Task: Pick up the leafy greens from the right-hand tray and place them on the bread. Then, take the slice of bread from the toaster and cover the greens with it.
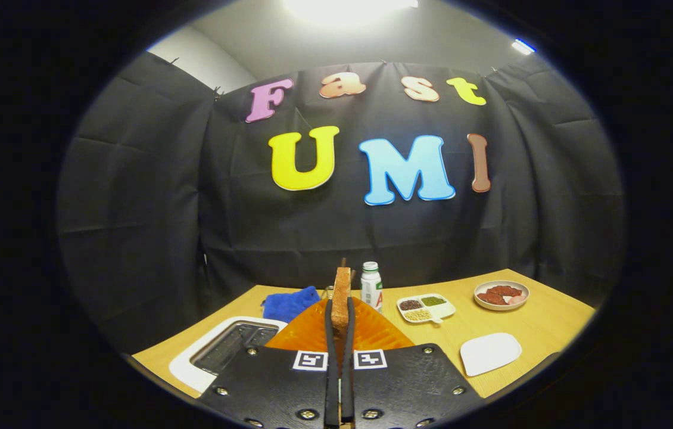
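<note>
1. A bread slice (341, 296) is pinched edge-on between the narrow fingers of the hand-held gripper (340, 325), raised above the surface (551, 322).
2. The toaster (226, 348) sits below, left of the fingers.
3. Greens cannot be made out; an orange plate (372, 333) lies just ahead.
4. Only the slice's lower edge is gripped, so it could tilt or slip out.
5. The slice may be released off-centre.

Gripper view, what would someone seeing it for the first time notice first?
The slice of bread stands on edge, clamped between the two fingers of the gripper and held up over the orange plate. Just left of the fingers sits the white toaster, its slots dark. Beyond, on the wooden table, are a blue cloth, a small bottle, a divided dish and a bowl of red pieces.
</note>
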